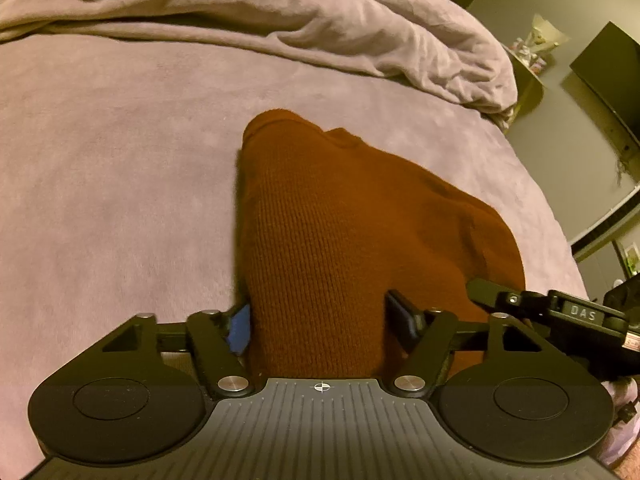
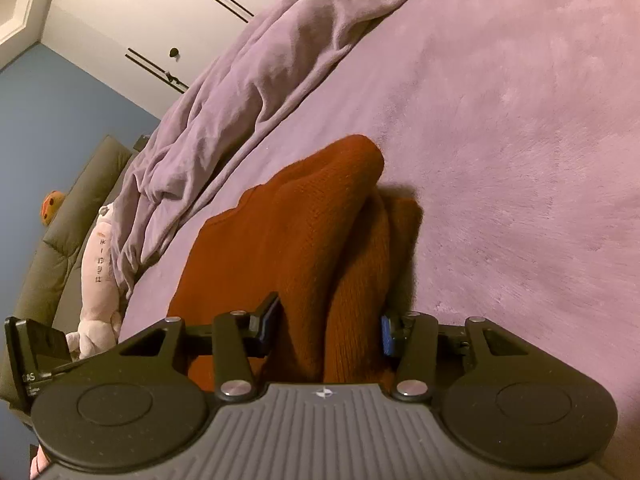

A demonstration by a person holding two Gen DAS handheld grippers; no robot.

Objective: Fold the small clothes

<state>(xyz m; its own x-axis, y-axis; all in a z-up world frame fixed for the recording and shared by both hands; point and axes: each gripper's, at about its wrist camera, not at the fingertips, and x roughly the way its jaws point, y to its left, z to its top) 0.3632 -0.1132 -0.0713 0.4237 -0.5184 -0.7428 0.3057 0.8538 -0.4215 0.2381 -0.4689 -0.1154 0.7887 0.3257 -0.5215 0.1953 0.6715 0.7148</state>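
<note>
A rust-orange knit garment (image 1: 352, 216) lies partly lifted over a mauve bed cover (image 1: 120, 160). My left gripper (image 1: 320, 324) has its jaws wide apart with a thick fold of the knit between them; the fingers (image 1: 240, 328) touch its sides. In the right wrist view the same garment (image 2: 304, 240) runs bunched between the jaws of my right gripper (image 2: 328, 328), whose fingers (image 2: 386, 334) press its folds. The other gripper's body (image 1: 580, 316) shows at the right edge of the left wrist view.
A rumpled mauve blanket (image 1: 320, 28) is heaped along the far side of the bed. A dark TV (image 1: 612, 76) hangs on the wall to the right. A grey headboard (image 2: 60, 240) and a pale plush toy (image 2: 100, 276) stand at the left.
</note>
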